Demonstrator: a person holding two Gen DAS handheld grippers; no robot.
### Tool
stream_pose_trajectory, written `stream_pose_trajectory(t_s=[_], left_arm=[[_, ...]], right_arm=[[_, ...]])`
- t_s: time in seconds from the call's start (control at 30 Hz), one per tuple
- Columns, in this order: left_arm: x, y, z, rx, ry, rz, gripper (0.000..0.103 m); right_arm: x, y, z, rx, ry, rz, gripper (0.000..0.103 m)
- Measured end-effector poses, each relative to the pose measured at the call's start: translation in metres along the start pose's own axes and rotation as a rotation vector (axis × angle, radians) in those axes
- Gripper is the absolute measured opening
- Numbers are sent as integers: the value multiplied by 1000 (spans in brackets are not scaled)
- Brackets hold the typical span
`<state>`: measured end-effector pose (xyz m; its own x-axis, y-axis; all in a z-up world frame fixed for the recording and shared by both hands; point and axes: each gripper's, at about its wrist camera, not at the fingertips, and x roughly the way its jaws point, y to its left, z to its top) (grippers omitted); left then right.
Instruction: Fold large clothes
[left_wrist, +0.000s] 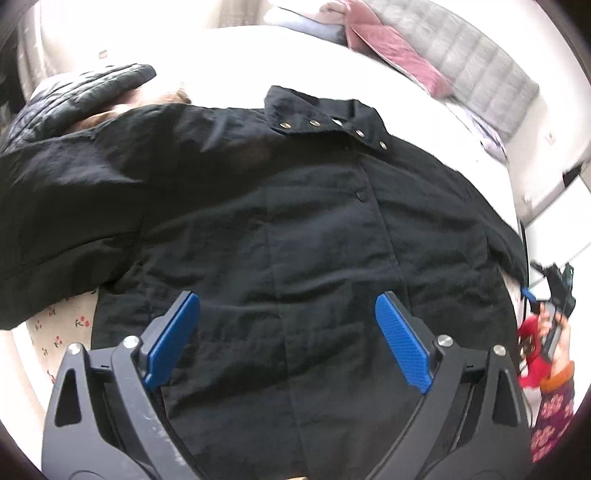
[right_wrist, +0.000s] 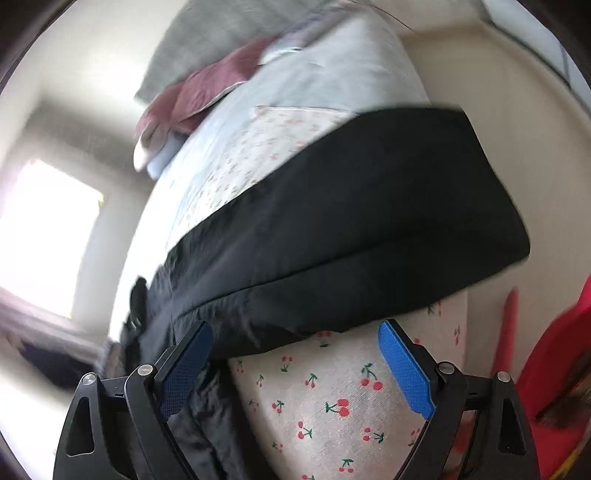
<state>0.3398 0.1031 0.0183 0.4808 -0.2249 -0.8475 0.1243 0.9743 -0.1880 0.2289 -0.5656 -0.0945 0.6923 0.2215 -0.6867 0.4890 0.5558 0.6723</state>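
A large black coat (left_wrist: 295, 206) lies spread on a bed, its collar with metal snaps (left_wrist: 332, 123) at the far side. My left gripper (left_wrist: 288, 314) hovers above the coat's lower body, jaws wide open, nothing between the blue pads (left_wrist: 402, 339). In the right wrist view a folded black sleeve or panel of the coat (right_wrist: 351, 221) lies across the cherry-print sheet (right_wrist: 332, 398). My right gripper (right_wrist: 295, 343) stands open just short of that black edge, with nothing between its pads. The other hand-held gripper (left_wrist: 554, 291) shows at the right edge of the left wrist view.
A black quilted jacket (left_wrist: 85, 92) lies at the coat's far left. Pink cloth (left_wrist: 399, 48) and a grey blanket (left_wrist: 472, 66) are piled at the head of the bed. A red object (right_wrist: 554, 369) stands beside the bed at right. A bright window (right_wrist: 48, 229) is at left.
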Motion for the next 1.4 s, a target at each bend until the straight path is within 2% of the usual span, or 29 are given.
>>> stream_pose_trajectory(t_s=[0.13, 0.3, 0.4, 0.43, 0.47, 0.5, 0.53, 0.57, 0.6, 0.7, 0.83, 0.93, 1.0, 1.07, 1.13, 1.3, 1.4], left_arm=[[-10, -8, 0, 38, 6, 0, 96], [-25, -2, 5, 40, -25, 14, 96], [-27, 5, 11, 14, -29, 31, 96], [-26, 7, 14, 4, -30, 41, 96], [-24, 8, 20, -16, -30, 61, 96], [-22, 8, 25, -32, -28, 73, 96], [-19, 8, 33, -51, -22, 76, 96], [-16, 7, 39, -66, -13, 77, 96], [-11, 6, 46, -86, -2, 75, 96], [1, -3, 67, -124, -13, 61, 96], [24, -18, 75, -157, -105, 97, 96], [60, -23, 73, -159, -104, -9, 96], [79, -25, 71, -131, -106, -11, 96], [95, -25, 70, -101, -124, 14, 96], [102, -18, 67, -99, -152, 22, 96], [97, 14, 64, -147, -191, -84, 96], [87, 22, 63, -117, -232, -117, 96]], right_arm=[[7, -12, 6, 85, -48, 37, 92], [20, -12, 18, 165, -137, 31, 91], [25, -7, 27, 165, -186, -32, 81], [25, -5, 30, 161, -198, -55, 72], [26, -2, 34, 161, -213, -86, 58], [26, -2, 37, 168, -222, -104, 49], [25, 0, 41, 182, -233, -115, 33], [20, 4, 43, 193, -249, -113, 22], [13, 10, 45, 186, -273, -100, 19], [-8, 47, 49, 49, -345, -111, 12], [-34, 118, 39, -196, -403, -127, 10], [-46, 181, 21, -412, -423, -137, 10], [-43, 228, -2, -572, -427, -139, 10], [-34, 265, -23, -695, -407, -129, 10], [-20, 304, -59, -837, -373, -106, 10], [48, 367, -140, -1073, -234, -53, 10], [94, 376, -177, -1133, -130, -24, 11]])
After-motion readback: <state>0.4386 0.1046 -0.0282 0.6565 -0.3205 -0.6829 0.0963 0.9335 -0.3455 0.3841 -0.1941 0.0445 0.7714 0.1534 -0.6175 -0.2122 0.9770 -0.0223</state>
